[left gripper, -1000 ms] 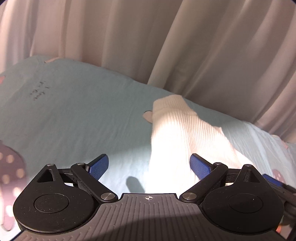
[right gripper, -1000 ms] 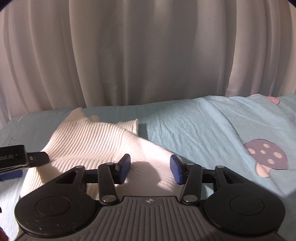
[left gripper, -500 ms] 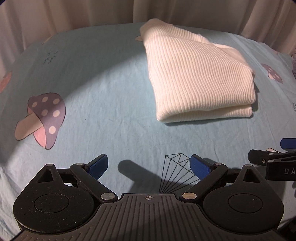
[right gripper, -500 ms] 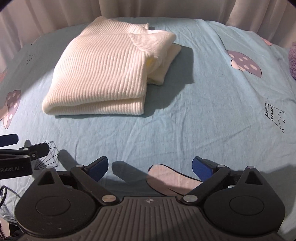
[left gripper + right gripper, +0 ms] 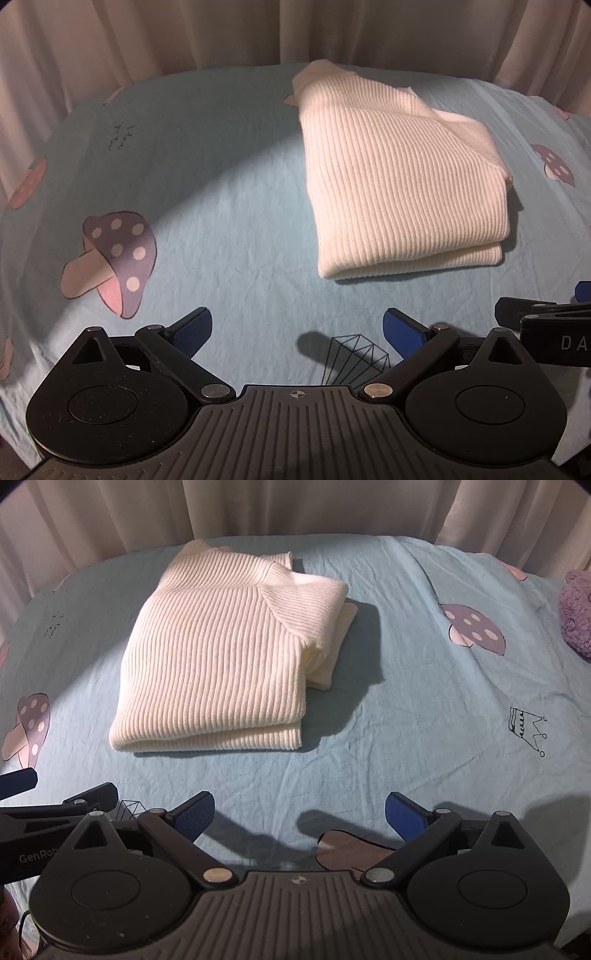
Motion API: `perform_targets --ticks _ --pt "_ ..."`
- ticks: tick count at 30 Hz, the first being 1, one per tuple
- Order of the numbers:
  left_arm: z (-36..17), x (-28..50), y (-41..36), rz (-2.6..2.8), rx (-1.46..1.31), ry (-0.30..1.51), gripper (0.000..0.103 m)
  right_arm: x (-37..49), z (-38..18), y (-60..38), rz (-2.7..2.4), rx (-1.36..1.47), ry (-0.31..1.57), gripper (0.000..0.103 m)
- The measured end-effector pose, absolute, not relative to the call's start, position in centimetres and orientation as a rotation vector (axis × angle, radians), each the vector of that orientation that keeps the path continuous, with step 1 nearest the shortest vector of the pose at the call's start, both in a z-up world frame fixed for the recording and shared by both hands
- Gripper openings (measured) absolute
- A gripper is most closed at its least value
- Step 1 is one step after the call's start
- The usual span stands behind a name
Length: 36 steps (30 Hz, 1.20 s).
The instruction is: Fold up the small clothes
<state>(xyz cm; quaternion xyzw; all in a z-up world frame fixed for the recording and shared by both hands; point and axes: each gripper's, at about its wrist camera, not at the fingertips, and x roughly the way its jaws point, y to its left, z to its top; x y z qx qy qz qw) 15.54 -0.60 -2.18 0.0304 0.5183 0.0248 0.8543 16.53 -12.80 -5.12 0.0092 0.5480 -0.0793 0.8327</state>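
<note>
A cream ribbed knit sweater [image 5: 399, 177] lies folded into a thick rectangle on the light blue sheet [image 5: 229, 206]; it also shows in the right wrist view [image 5: 221, 657], with a folded sleeve sticking out at its right side. My left gripper [image 5: 297, 330] is open and empty, held above the sheet well in front of the sweater's near edge. My right gripper [image 5: 299, 812] is open and empty too, also in front of the sweater. Each gripper's side shows at the edge of the other's view.
The sheet has mushroom prints [image 5: 110, 258] [image 5: 474, 627], a diamond drawing [image 5: 354, 354] and a crown drawing [image 5: 526, 729]. A purple fluffy item [image 5: 576, 613] lies at the far right. Pale curtains [image 5: 295, 506] hang behind the bed.
One second ago both grippers were low at the sweater, the right one narrower. Both have since pulled back and up, away from it, jaws wide. The sweater lies folded.
</note>
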Motion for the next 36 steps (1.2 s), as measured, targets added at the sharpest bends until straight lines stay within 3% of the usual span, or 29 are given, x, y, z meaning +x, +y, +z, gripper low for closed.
perform_targets --ticks 36 --pt "-2.9 16.9 -0.2 0.097 0.055 1.175 0.102 17.3 -5.2 -13.3 -0.207 0.016 1.168 0.099"
